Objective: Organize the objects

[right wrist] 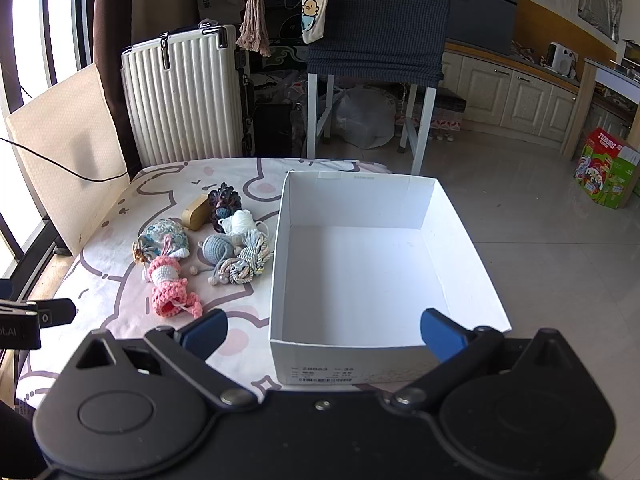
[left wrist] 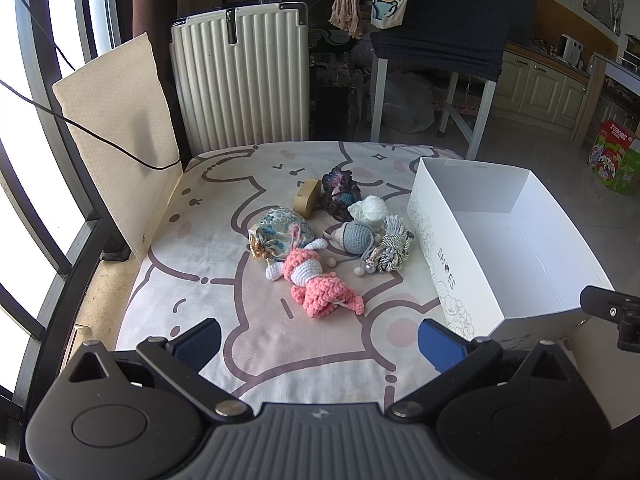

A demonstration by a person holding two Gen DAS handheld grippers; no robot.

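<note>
Several small items lie in a cluster on the cartoon-print cloth (left wrist: 192,280): a pink crochet doll (left wrist: 316,280), a blue patterned pouch (left wrist: 280,232), a tan wooden block (left wrist: 307,198), a dark crochet piece (left wrist: 340,192), white yarn (left wrist: 370,208), a grey crochet ball (left wrist: 356,236) and a silver braided tassel (left wrist: 390,250). An empty white shoe box (left wrist: 436,248) stands to their right; it also shows in the right wrist view (right wrist: 360,356). My left gripper (left wrist: 320,342) is open, just short of the doll. My right gripper (right wrist: 324,332) is open, over the box's near wall.
A white ribbed suitcase (left wrist: 240,76) stands behind the table. A beige cushion (left wrist: 116,120) leans at the left with a black cable across it. A chair (left wrist: 436,20) draped in dark cloth stands behind the box. A colourful carton (right wrist: 604,168) sits on the floor at right.
</note>
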